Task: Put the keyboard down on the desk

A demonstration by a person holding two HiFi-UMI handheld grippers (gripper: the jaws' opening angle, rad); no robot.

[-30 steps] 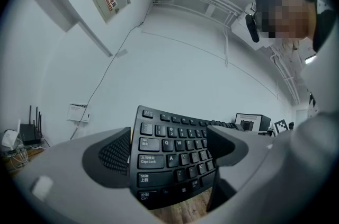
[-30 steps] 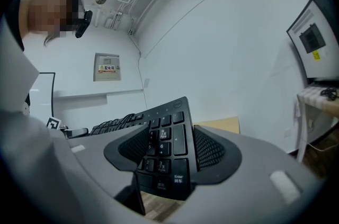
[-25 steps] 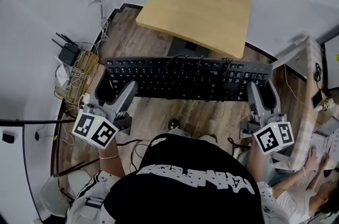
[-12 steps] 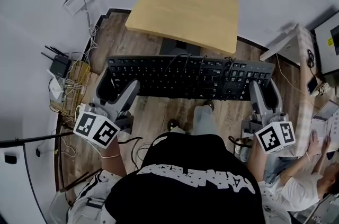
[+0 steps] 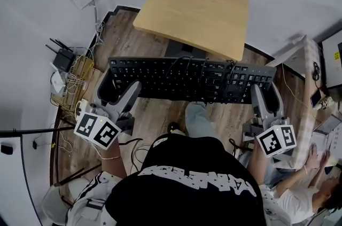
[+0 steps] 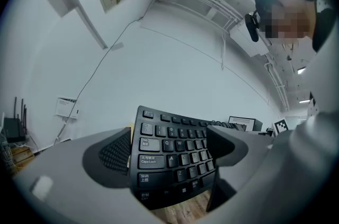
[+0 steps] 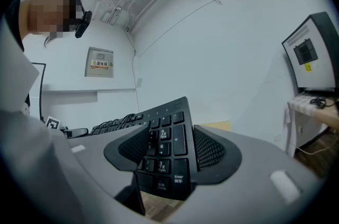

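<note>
A long black keyboard (image 5: 189,79) hangs level in the air in front of the person, above the wood floor and just short of the light wooden desk (image 5: 195,8). My left gripper (image 5: 109,92) is shut on the keyboard's left end (image 6: 169,151), its jaws clamped over the Shift and Caps Lock side. My right gripper (image 5: 263,94) is shut on the number-pad end (image 7: 167,157), near the Enter key. A black cable (image 5: 184,62) lies coiled across the keys. The desk top is bare.
A router (image 5: 63,57) and tangled cables sit on the floor at the left wall. A white side table (image 5: 305,67) with a monitor (image 7: 312,51) stands at the right, and another person sits at the lower right. The holder's shoe (image 5: 196,113) is under the keyboard.
The keyboard stays clamped at both ends and has barely moved. The person has stepped forward, one foot now under the keyboard, and both gripper views have shifted slightly against the walls.
</note>
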